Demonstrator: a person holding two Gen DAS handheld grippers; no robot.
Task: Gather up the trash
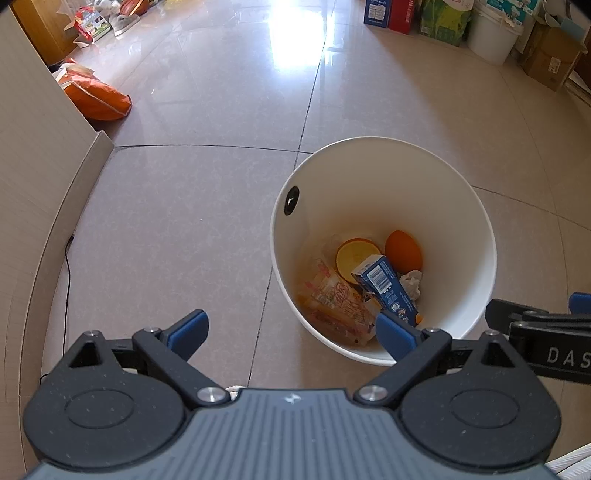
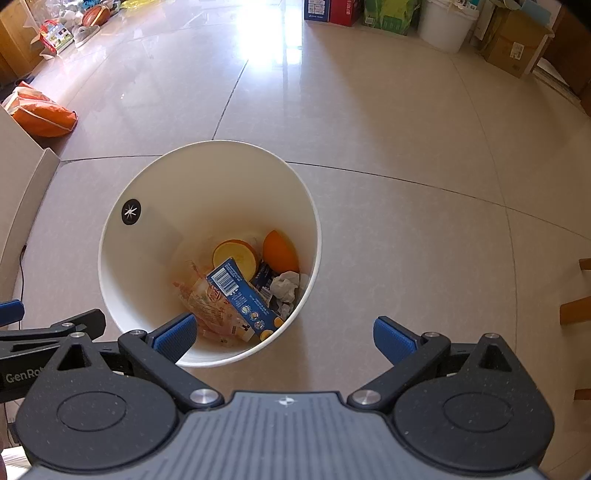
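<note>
A white trash bin stands on the tiled floor. Inside it lie a blue carton, orange peel halves, a printed plastic wrapper and a crumpled tissue. My left gripper is open and holds nothing, hovering above the bin's near left side. My right gripper is open too, with nothing between its fingers, above the bin's near right rim. Each gripper shows at the edge of the other's view.
An orange bag lies at the left by a beige cabinet. Boxes and a white bucket line the far wall. A thin black cable runs along the floor at left. Wooden furniture is at right.
</note>
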